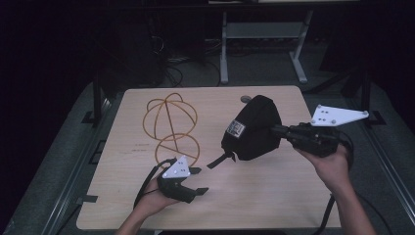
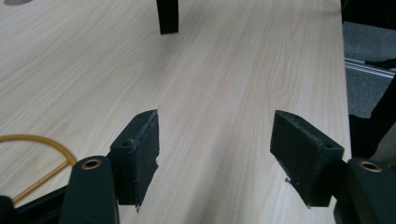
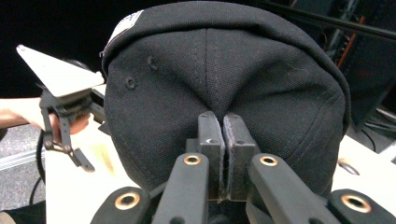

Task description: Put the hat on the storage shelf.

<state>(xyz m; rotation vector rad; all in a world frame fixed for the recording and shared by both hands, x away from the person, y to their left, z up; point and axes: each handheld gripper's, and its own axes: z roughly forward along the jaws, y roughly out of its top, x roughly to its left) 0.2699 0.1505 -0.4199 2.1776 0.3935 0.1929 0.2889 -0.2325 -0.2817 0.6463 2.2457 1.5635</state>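
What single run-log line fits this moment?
right tongs: shut on black cap, lifted | left tongs: open, nothing between | wire stand: on table

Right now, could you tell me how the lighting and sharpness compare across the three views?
High view: table lit, surroundings nearly black, soft. Left gripper view: bright wood, the pads sharp. Right gripper view: black cap crisp, the left hand-held gripper behind blurred.

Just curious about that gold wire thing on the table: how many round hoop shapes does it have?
2. The farther wire globe sits toward the table's back left; the nearer wire globe adjoins it, just beyond the left gripper. Part of it may be hidden.
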